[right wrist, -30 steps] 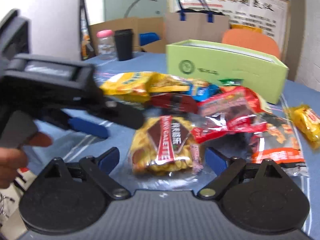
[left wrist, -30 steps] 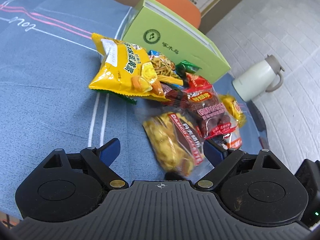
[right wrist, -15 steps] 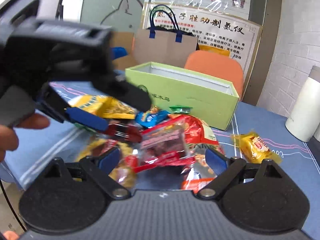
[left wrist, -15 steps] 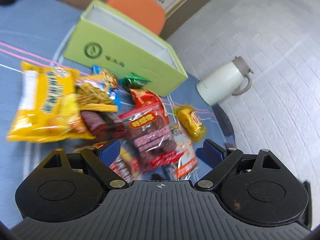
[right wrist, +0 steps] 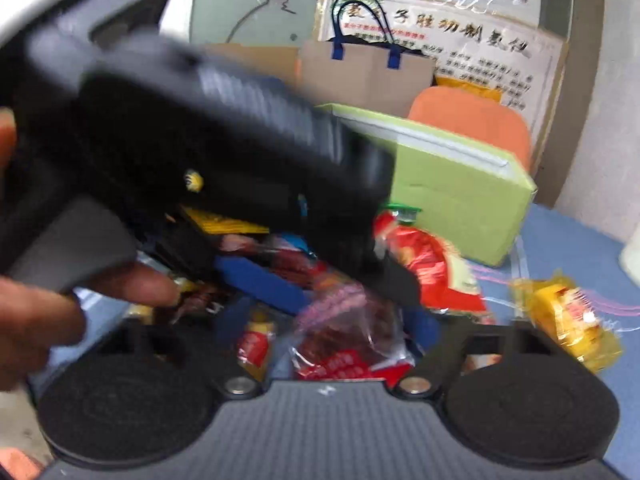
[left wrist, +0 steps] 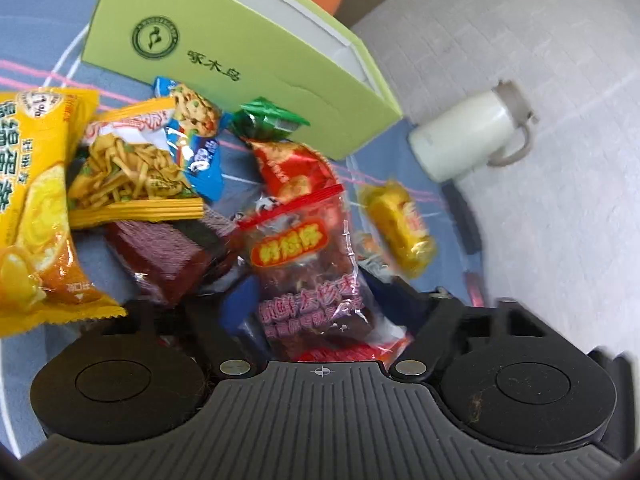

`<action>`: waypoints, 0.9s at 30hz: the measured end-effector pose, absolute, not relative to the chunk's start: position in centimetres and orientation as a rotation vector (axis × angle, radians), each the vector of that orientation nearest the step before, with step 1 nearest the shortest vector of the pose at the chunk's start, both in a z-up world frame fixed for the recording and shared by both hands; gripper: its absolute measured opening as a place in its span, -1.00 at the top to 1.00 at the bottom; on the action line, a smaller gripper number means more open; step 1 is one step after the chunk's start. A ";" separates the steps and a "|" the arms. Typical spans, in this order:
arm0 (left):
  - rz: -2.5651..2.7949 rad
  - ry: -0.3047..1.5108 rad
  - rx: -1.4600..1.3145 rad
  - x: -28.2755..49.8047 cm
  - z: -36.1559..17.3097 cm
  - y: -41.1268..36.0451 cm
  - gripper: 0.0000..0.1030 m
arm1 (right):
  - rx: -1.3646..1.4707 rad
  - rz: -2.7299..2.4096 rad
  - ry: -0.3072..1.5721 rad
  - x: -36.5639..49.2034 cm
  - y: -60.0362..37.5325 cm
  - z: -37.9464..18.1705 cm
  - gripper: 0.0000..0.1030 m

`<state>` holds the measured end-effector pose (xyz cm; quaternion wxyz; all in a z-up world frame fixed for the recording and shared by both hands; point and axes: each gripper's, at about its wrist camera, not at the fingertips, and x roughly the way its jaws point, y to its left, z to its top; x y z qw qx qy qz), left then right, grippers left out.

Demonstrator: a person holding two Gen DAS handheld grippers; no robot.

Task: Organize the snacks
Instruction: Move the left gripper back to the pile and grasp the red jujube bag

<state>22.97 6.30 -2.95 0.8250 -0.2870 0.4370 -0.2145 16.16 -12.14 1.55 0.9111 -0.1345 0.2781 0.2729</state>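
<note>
A pile of snack packets lies on the blue tablecloth in front of an open green box (left wrist: 224, 52), also in the right wrist view (right wrist: 452, 196). My left gripper (left wrist: 316, 304) is open, its jaws on either side of a clear packet of dark red dates (left wrist: 308, 276). Its black body (right wrist: 192, 152) fills the left of the right wrist view. My right gripper (right wrist: 328, 328) is open and low over the same packet (right wrist: 344, 340). A red packet (left wrist: 296, 172) and a small yellow packet (left wrist: 400, 224) lie nearby.
A large yellow chip bag (left wrist: 36, 208), a noodle snack bag (left wrist: 132, 168) and a blue cookie packet (left wrist: 196, 136) lie to the left. A white jug (left wrist: 468, 136) stands at the table's right edge. An orange chair (right wrist: 472, 124) and paper bag (right wrist: 364, 68) are behind.
Both grippers have moved forward and lower into the pile. The date packet now sits between the left gripper's jaws, and the left gripper has swung across the right wrist view.
</note>
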 end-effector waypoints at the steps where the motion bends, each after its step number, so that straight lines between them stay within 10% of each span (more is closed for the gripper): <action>1: -0.457 0.921 -0.605 22.9 -2.9 6.3 0.26 | -0.281 0.556 0.570 16.1 -12.3 1.6 -0.16; 5: -0.472 0.880 -0.631 22.5 -1.7 6.6 0.81 | -0.174 0.575 0.579 16.1 -13.8 2.7 0.03; 9: -0.522 0.877 -0.601 23.0 -1.2 5.7 0.82 | -0.165 0.547 0.598 16.7 -13.8 2.0 -0.02; 15: -0.443 0.898 -0.542 21.2 -2.0 5.9 -0.03 | -0.190 0.553 0.580 15.3 -13.3 1.4 -0.35; 27: -0.498 0.877 -0.497 19.9 -2.5 4.5 -0.15 | -0.215 0.493 0.573 14.0 -15.3 0.8 -0.60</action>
